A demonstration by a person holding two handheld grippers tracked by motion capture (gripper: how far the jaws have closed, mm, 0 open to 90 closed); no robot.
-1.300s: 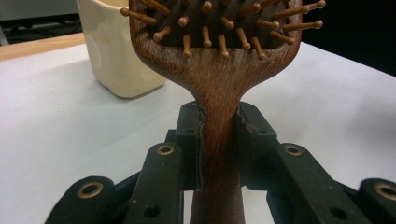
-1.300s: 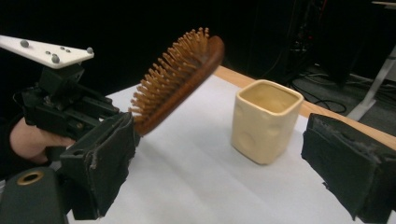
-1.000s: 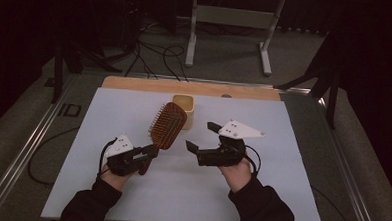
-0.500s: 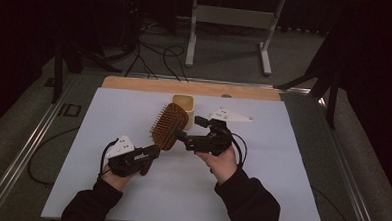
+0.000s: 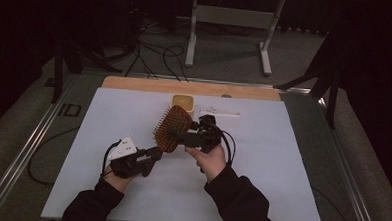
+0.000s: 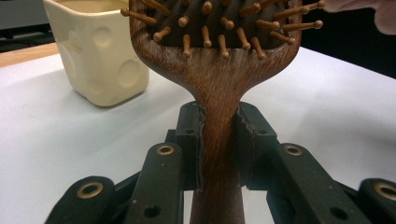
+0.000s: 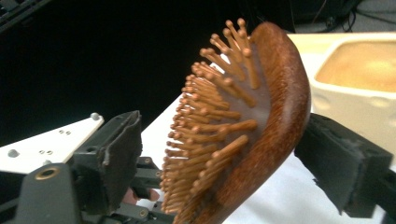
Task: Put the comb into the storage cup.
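Wooden hairbrush [image 5: 172, 129] held up over the middle of the white table [image 5: 280, 194], long axis running from handle at 7 o'clock to head at 1 o'clock in the high view, bristles turned toward 10 o'clock. Handle [image 6: 218, 154] pinched between the pads of the left gripper [image 5: 154, 153], jaws pressed to both its sides. Right gripper [image 5: 180, 135] reaching in from 3 o'clock, jaws spread either side of the head [image 7: 243, 135], one pad facing the bristles with a gap, the other at the wooden back; contact there impossible to tell. Just beyond the head at 12 o'clock, a cream square cup [image 5: 183, 102], nothing made out inside. At 2 o'clock, a flat white piece [image 5: 219, 112] near the table's far edge.
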